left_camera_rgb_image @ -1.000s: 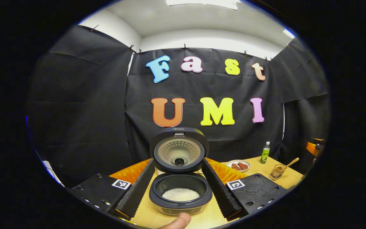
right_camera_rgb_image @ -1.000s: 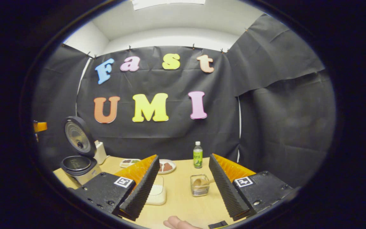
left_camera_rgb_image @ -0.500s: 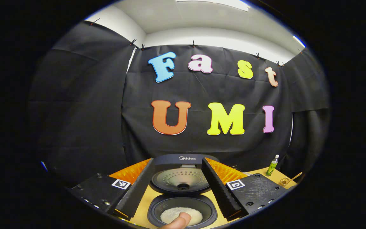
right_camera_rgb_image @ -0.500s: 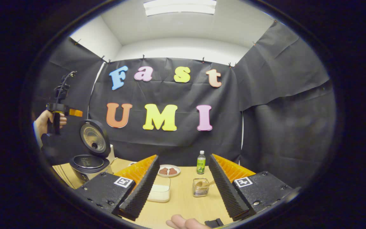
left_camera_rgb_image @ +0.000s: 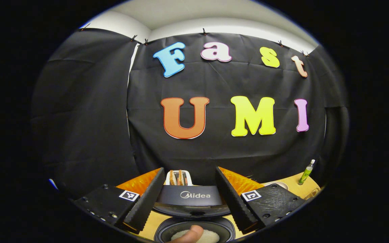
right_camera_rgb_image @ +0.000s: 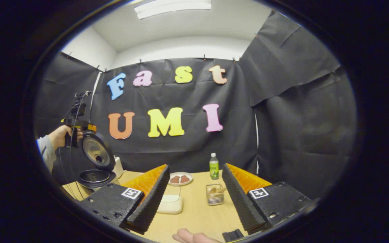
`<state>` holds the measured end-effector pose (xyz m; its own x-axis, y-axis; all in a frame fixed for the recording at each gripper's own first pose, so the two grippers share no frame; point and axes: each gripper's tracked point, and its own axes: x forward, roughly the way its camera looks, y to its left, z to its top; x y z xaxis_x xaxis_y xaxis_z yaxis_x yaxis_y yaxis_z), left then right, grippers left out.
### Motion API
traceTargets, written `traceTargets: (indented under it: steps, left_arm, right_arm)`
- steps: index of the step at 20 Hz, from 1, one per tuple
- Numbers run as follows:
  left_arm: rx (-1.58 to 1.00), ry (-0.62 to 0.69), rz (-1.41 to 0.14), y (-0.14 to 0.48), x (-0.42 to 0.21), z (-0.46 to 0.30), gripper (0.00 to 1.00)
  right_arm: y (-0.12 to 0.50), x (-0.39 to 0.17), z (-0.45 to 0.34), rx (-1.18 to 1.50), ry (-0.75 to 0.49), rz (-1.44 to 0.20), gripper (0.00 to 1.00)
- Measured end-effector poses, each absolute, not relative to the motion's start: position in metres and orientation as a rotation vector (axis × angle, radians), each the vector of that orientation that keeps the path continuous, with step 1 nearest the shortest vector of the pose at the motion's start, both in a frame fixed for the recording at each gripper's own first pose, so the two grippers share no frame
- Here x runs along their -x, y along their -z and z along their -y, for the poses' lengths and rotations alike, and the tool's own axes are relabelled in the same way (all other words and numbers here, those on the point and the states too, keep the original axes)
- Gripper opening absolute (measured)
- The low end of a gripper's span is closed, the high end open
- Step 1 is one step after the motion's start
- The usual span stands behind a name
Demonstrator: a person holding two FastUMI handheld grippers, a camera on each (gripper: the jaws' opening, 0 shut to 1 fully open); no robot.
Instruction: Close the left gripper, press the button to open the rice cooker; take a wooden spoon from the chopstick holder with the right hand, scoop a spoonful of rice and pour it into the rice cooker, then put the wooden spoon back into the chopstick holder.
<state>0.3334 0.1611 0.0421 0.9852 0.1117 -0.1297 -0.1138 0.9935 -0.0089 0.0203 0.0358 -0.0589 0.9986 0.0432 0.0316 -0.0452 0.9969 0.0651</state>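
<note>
The rice cooker (right_camera_rgb_image: 95,168) stands at the table's left end with its lid (right_camera_rgb_image: 96,153) up. In the left gripper view the lid's top edge (left_camera_rgb_image: 191,199) lies between my open fingers, and white rice (left_camera_rgb_image: 208,235) shows in the pot below. My left gripper (left_camera_rgb_image: 189,171) is open; in the right gripper view it (right_camera_rgb_image: 79,125) is held by a hand at the top of the lid. My right gripper (right_camera_rgb_image: 194,166) is open over the table. Ahead of it stands the clear chopstick holder (right_camera_rgb_image: 214,195) with the wooden spoon (right_camera_rgb_image: 218,190) in it. A white rice container (right_camera_rgb_image: 170,203) sits by the left finger.
A plate of red pieces (right_camera_rgb_image: 180,178) and a green bottle (right_camera_rgb_image: 213,166) stand at the back of the wooden table (right_camera_rgb_image: 198,216). A white appliance (left_camera_rgb_image: 179,177) sits behind the cooker. The bottle (left_camera_rgb_image: 306,172) is also at the far right of the left gripper view.
My left gripper has risen and moved forward from in front of the open pot to the top edge of the raised lid. My right gripper has stayed open, shifting only slightly.
</note>
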Motion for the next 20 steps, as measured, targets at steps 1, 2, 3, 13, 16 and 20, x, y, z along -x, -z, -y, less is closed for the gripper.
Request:
traceTargets:
  steps: [1,2,3,13,16,20]
  left_arm:
    - [0.021,-0.118,-0.125,-0.042,-0.334,-0.164,0.95]
    - [0.034,-0.113,-0.122,-0.041,-0.333,-0.164,0.98]
    - [0.056,-0.110,-0.119,-0.040,-0.331,-0.163,0.98]
    - [0.039,-0.122,-0.145,-0.027,-0.299,-0.158,1.00]
    - [0.038,-0.104,-0.151,-0.023,-0.286,-0.154,1.00]
    - [0.024,-0.068,-0.179,-0.007,-0.266,-0.145,1.00]
  right_arm:
    - [0.062,-0.021,-0.032,-0.068,-0.029,0.020,0.99]
    - [0.064,-0.020,-0.031,-0.070,-0.026,0.016,0.99]
    - [0.065,-0.018,-0.031,-0.070,-0.028,0.015,1.00]
    - [0.067,-0.001,-0.024,-0.075,-0.007,0.018,1.00]
    - [0.067,0.002,-0.026,-0.075,-0.006,0.012,1.00]
    - [0.065,0.005,-0.029,-0.070,-0.007,0.012,1.00]
